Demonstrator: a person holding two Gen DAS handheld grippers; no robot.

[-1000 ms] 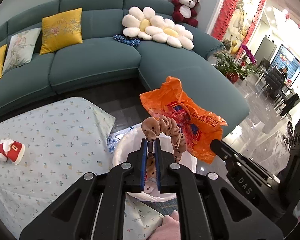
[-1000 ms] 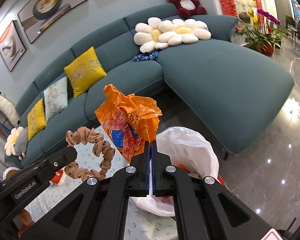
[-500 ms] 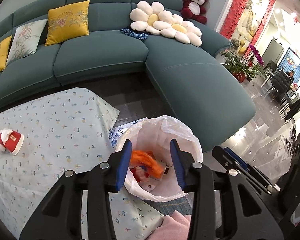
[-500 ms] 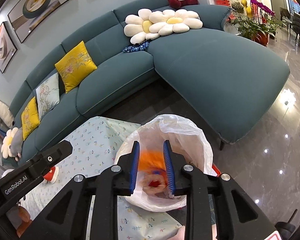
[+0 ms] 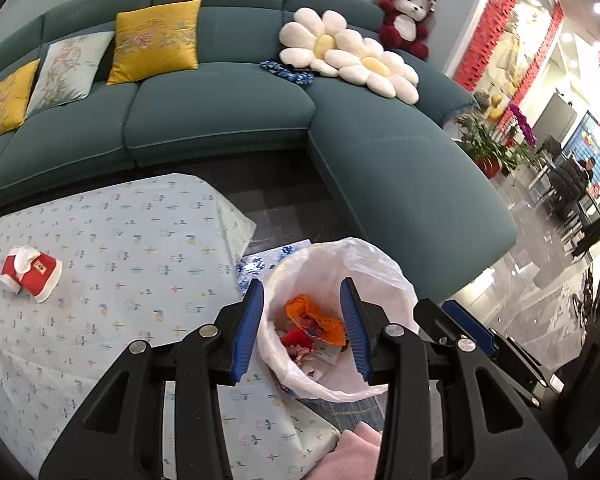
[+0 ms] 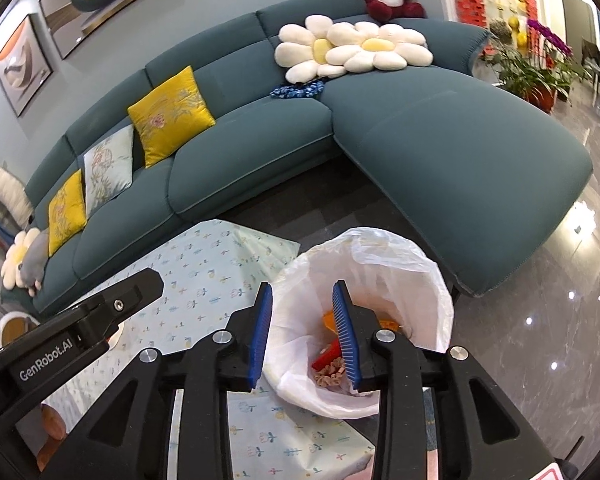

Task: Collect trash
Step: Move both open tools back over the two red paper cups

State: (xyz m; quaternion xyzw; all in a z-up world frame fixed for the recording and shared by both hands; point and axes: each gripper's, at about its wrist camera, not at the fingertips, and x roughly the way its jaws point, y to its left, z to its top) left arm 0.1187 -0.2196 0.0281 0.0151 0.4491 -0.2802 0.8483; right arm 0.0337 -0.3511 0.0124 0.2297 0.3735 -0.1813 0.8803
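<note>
Left gripper (image 5: 302, 326): my jaws stand spread wide, blue pads facing each other, nothing between them.
Right gripper (image 6: 302, 334): my jaws are parted too, pads empty, fingers angled forward and down.
Position: my two grippers sit side by side, close together; each shows at the edge of the other's wrist view, the left one's side marked GenRobot.AI.

Bright, sharp frames (fisheye-bent edges), glaring floor (image 6: 540, 340).
</note>
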